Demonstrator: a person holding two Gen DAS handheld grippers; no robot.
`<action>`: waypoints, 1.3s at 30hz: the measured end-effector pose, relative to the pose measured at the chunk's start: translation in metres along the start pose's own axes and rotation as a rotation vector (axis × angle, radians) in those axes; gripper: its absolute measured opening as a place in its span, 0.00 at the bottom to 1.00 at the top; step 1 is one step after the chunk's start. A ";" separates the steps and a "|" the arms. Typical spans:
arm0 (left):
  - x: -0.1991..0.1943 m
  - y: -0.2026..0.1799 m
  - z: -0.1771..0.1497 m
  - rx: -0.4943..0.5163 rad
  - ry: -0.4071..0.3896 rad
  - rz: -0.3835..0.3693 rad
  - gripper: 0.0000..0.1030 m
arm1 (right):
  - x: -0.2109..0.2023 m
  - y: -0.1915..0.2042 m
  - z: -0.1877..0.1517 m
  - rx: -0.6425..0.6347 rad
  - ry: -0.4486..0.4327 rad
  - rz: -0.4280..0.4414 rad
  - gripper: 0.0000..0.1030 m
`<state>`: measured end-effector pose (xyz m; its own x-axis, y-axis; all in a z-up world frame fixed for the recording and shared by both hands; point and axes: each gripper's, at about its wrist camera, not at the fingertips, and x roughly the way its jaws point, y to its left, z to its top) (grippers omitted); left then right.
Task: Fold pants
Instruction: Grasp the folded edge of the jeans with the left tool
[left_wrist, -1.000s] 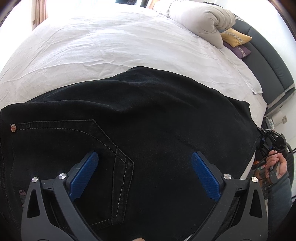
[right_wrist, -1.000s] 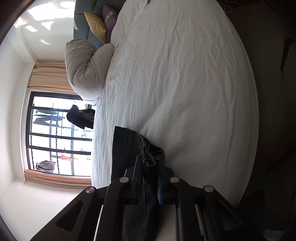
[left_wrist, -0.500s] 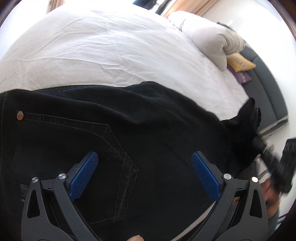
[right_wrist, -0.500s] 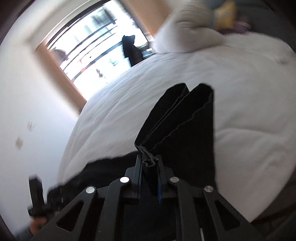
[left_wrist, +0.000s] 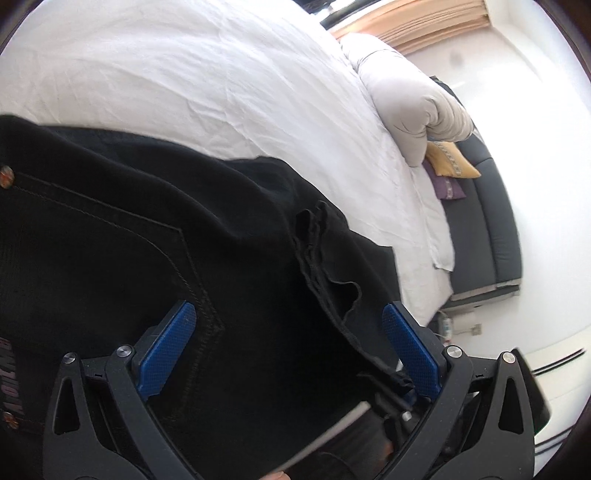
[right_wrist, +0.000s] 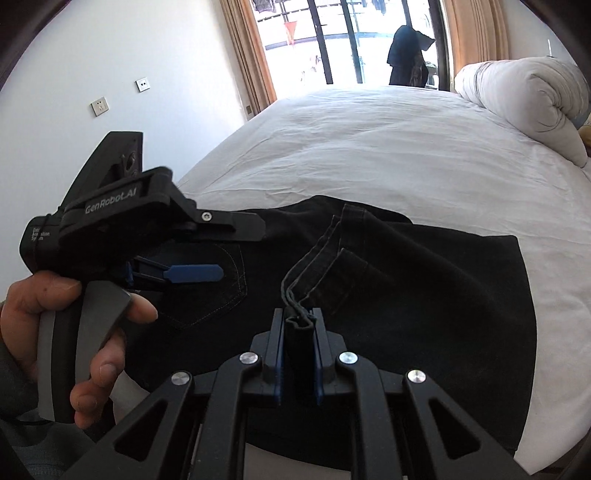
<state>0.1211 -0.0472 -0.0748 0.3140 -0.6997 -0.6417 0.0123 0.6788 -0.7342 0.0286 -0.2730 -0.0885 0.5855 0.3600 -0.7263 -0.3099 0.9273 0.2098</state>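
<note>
— Where are the black jeans (right_wrist: 424, 295) right now?

— Spread over the white bed sheet (right_wrist: 369, 155), directly under and ahead of both tongs. The hem ends of the legs are doubled back over the seat of the jeans, so the cloth lies in layers.

— What are the right tongs (right_wrist: 298, 325) doing?

— They are clamped tight on the bunched leg hems (right_wrist: 325, 251); the cloth stands up between the two blue pads and fans out ahead of them over the jeans.

— And the left tongs (left_wrist: 288, 354)?

— Spread wide, holding nothing. In the left wrist view the blue pads (left_wrist: 166, 350) sit well apart over the dark cloth, with the stitched back pocket (left_wrist: 110, 266) ahead of the left pad and the folded-over hem edge running toward the right pad. From the right wrist view, the left tongs (right_wrist: 195, 273) hover to the left of the right ones, above the pocket, gripped by the person's left hand (right_wrist: 66, 332).

— Anything else around?

— A rolled grey duvet (right_wrist: 524, 99) lies far ahead and to the right of the right tongs, at the bed's far end. Beyond it in the left wrist view are a yellow cushion (left_wrist: 450, 162) and a purple cushion (left_wrist: 447, 188) against a dark headboard (left_wrist: 491, 236). A curtained window (right_wrist: 351, 40) is straight ahead of the right tongs.
</note>
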 end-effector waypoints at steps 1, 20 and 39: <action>0.003 0.001 0.002 -0.017 0.024 -0.013 1.00 | -0.001 0.006 0.001 -0.016 0.001 0.000 0.13; 0.004 0.030 0.007 -0.037 0.088 0.019 0.21 | 0.011 0.065 -0.004 -0.175 0.036 0.063 0.14; -0.057 -0.007 0.021 0.088 -0.103 0.169 0.62 | -0.028 -0.043 0.024 0.125 -0.038 0.223 0.54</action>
<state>0.1231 -0.0070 -0.0287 0.4136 -0.5513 -0.7246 0.0327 0.8043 -0.5933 0.0438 -0.3208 -0.0613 0.5416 0.5583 -0.6284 -0.3408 0.8292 0.4430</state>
